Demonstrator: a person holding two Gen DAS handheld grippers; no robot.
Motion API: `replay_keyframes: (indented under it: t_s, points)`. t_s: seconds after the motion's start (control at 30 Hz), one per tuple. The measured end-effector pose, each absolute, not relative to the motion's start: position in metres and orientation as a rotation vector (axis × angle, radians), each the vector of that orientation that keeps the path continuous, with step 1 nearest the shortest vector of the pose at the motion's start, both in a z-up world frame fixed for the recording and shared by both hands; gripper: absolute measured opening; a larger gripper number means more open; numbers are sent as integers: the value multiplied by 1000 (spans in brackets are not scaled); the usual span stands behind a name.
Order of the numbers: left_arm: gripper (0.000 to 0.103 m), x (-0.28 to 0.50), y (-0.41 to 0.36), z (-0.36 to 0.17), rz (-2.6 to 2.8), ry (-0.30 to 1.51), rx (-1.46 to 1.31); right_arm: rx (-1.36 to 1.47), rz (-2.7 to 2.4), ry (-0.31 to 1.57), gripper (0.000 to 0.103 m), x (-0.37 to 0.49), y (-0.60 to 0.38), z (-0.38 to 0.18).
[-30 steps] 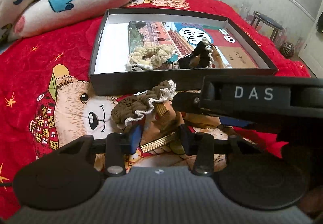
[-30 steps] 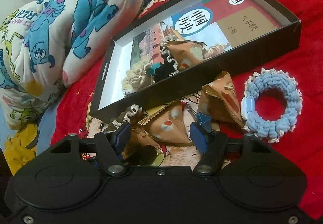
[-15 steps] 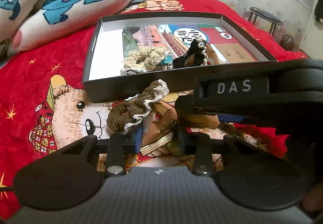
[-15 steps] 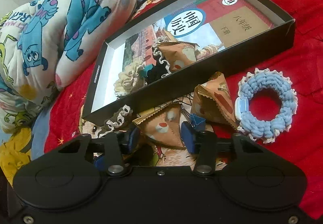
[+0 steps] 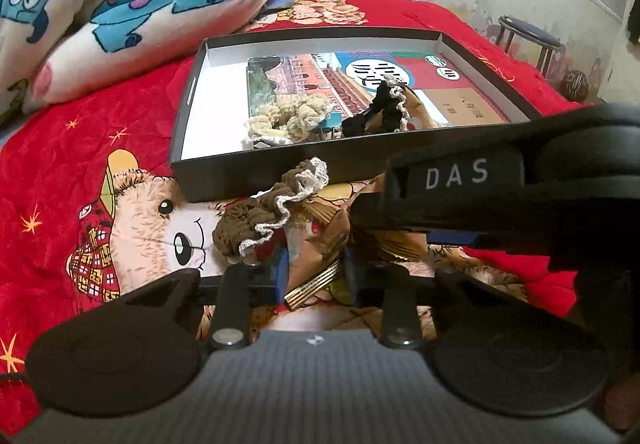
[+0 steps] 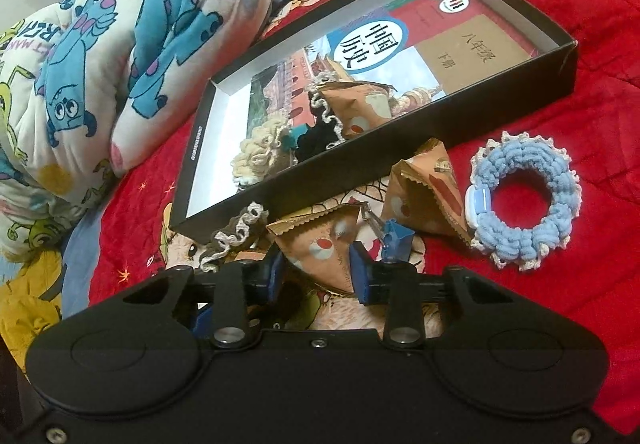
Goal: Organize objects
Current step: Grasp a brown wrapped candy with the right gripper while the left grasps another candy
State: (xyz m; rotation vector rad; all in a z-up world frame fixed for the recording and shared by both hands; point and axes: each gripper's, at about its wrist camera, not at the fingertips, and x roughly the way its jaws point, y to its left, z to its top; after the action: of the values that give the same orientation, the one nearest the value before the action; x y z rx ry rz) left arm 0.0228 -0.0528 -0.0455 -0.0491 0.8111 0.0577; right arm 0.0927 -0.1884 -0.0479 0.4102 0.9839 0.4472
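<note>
While both jaws have just been closing, the right gripper point(image 6: 316, 272) pinches a tan triangular snack packet point(image 6: 320, 240) just before the black cardboard box point(image 6: 400, 148). The left gripper point(image 5: 314, 276) seems clamped on another tan packet point(image 5: 316, 264) there.

Left claw point(image 5: 314, 272) and right claw point(image 6: 316, 270), tilted downward, jaws just narrowed, closing

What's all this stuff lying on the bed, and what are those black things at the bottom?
Box: one, black, white inside, on the red bedspread.
Textbook: one, colourful, in the box.
Scrunchies: blue right of the box; brown in front; cream and black inside.
Snack packets: three, tan; one in the box, two in front.
Binder clip: one, blue, in front.
Quilt: cartoon print, left.
Stool: one, by the wall.
Left tool, right tool: both closed on one packet.
</note>
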Motion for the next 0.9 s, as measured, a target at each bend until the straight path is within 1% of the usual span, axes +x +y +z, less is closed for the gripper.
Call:
replay_keyframes:
  t_s: [0.3, 0.9]
  points:
    - [26, 19, -54, -42, 43, 813, -61, 386, 447, 960, 33, 82, -188, -38]
    - [25, 9, -69, -34, -18, 808, -47, 399, 452, 894, 33, 75, -194, -22]
